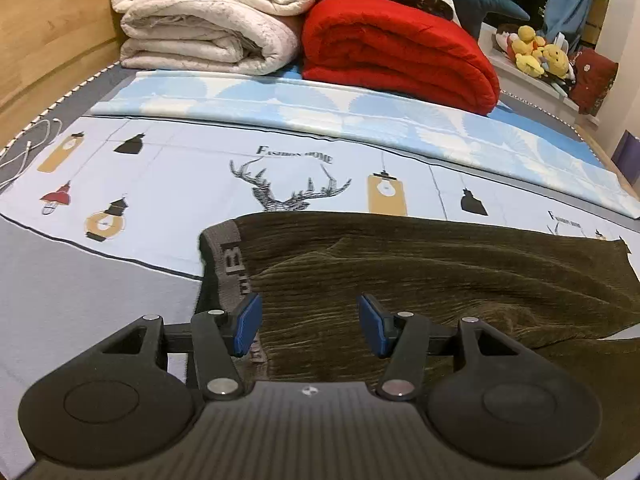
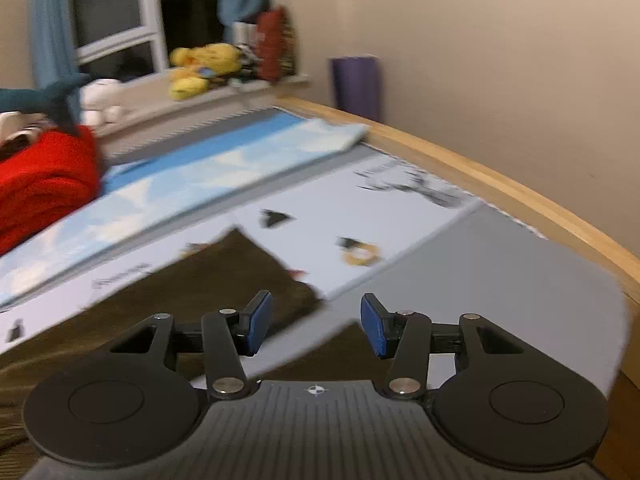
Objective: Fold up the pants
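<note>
Now the pants [image 1: 420, 280] lie spread on the bed [image 1: 100, 300], not folded yet. Both the left claw [image 1: 308, 326] and right claw [image 2: 316, 326] are spread wide, holding nothing.

The left claw [image 1: 308, 326] hangs with jaws apart over the olive pants [image 1: 420, 276], just right of their grey waistband [image 1: 230, 256].

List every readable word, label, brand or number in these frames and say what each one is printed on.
"FASHION HOME": on the bed sheet, above the deer print; the middle letters are faint.
A second caption on the sheet near the pants' far edge: too small to read.
Letters on the grey waistband of the olive pants: sideways and partly hidden, unreadable.
Right wrist view: sheet lettering is motion-blurred, unreadable.
</note>
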